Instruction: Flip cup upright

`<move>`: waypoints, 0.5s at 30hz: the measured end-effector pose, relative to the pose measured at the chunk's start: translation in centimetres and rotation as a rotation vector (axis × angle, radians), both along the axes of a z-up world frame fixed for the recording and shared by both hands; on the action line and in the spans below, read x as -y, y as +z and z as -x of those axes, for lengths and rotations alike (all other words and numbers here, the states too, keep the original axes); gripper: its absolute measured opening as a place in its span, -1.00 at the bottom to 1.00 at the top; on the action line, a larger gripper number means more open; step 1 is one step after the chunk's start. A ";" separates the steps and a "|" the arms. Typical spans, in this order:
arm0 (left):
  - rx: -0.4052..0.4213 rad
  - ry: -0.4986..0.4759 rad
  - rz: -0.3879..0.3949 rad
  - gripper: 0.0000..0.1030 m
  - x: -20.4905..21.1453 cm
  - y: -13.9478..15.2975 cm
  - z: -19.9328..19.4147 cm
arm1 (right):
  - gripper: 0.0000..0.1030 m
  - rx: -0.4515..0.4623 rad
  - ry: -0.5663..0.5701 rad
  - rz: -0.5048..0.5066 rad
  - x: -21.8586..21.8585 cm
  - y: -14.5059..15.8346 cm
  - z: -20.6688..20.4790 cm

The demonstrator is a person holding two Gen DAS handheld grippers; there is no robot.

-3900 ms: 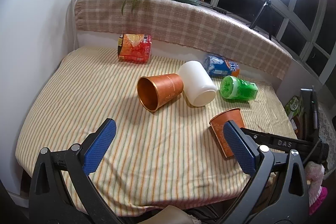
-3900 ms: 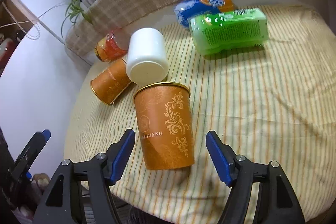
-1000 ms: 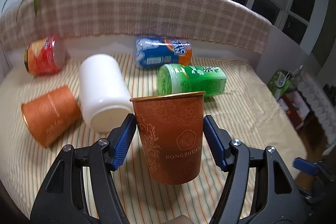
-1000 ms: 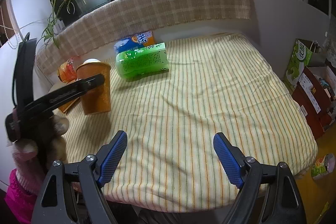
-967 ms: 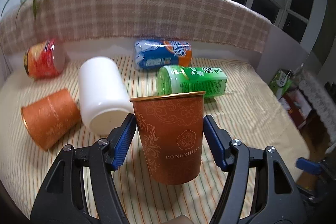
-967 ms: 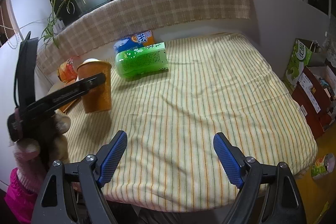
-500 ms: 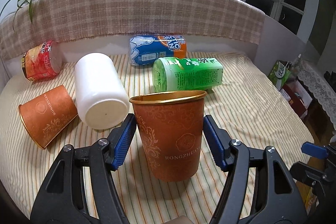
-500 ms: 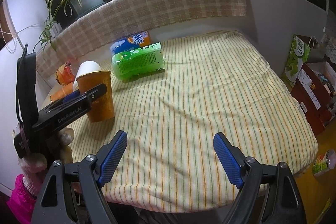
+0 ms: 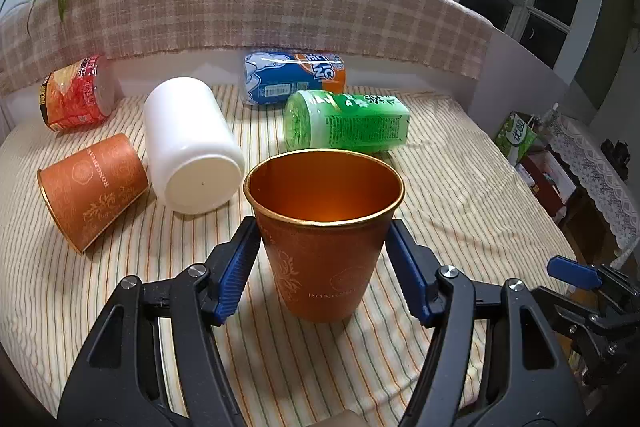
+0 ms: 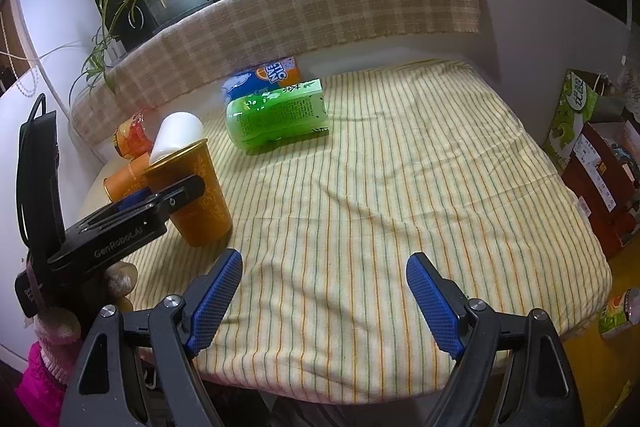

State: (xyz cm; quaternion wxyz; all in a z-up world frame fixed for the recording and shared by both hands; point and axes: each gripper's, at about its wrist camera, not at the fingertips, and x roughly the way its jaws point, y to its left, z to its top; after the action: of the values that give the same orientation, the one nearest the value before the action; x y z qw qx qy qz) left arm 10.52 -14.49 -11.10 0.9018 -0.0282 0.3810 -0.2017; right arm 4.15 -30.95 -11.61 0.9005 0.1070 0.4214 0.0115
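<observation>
An orange cup (image 9: 324,247) with a gold rim stands upright on the striped cloth, mouth up. My left gripper (image 9: 322,267) is shut on it, one blue pad against each side. The same cup shows in the right wrist view (image 10: 196,199) with the left gripper's finger across it. A second orange cup (image 9: 92,195) lies on its side at the left, mouth toward me. My right gripper (image 10: 322,303) is open and empty above the front edge of the cloth, well right of the cups.
A white jar (image 9: 192,147), a green bottle (image 9: 348,123), a blue packet (image 9: 292,77) and a red snack tub (image 9: 76,95) lie on the cloth behind the cups. A plaid-covered ledge (image 9: 260,3) bounds the back. Boxes (image 10: 592,155) stand off the right edge.
The left gripper has risen and tilted down, so the inside of the held cup now shows. The cup stands on the cloth. The right gripper has barely moved.
</observation>
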 end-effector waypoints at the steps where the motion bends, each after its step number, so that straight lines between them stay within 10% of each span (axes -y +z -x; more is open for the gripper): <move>1: -0.001 -0.004 -0.001 0.29 0.0 0.0 0.2 | 0.67 0.000 0.002 0.000 -0.1 0.0 0.0; 15: -0.040 -0.039 0.008 0.30 -0.2 -0.2 0.9 | 0.67 0.003 0.009 0.001 -0.5 0.1 0.2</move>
State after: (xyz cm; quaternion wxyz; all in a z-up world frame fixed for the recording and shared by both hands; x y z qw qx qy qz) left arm 9.60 -14.26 -11.30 0.8897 -0.0284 0.3989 -0.2204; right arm 4.00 -30.47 -11.51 0.9012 0.1046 0.4204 0.0152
